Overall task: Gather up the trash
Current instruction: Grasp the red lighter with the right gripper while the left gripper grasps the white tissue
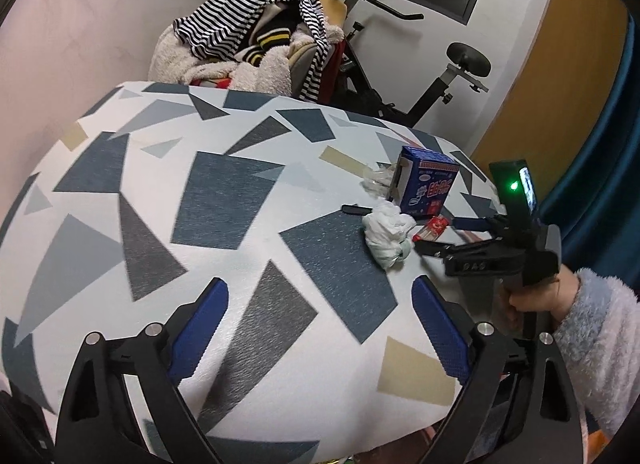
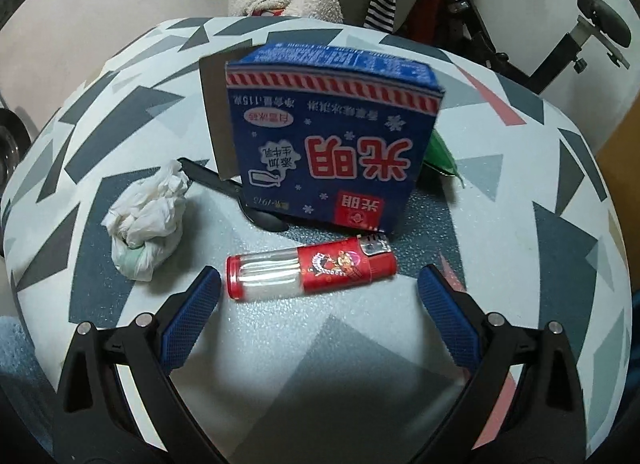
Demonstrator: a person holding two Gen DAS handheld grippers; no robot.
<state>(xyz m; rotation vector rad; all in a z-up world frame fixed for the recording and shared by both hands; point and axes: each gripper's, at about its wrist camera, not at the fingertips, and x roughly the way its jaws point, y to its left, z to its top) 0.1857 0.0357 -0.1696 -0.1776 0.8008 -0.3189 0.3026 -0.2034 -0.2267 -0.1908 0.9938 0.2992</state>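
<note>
Right hand-held gripper wide open, empty; lighter lies crosswise between fingertips, metal head right; left hand-held gripper open, empty.

Behind the blue carton, most of a green wrapper and the middle of a black utensil are hidden, while the clear crumpled plastic by the counter's far right edge is too blurred to identify.

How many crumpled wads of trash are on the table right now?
2. A white tissue wad lies left of the blue carton; a clear plastic wad sits behind the carton. More may be hidden.
</note>
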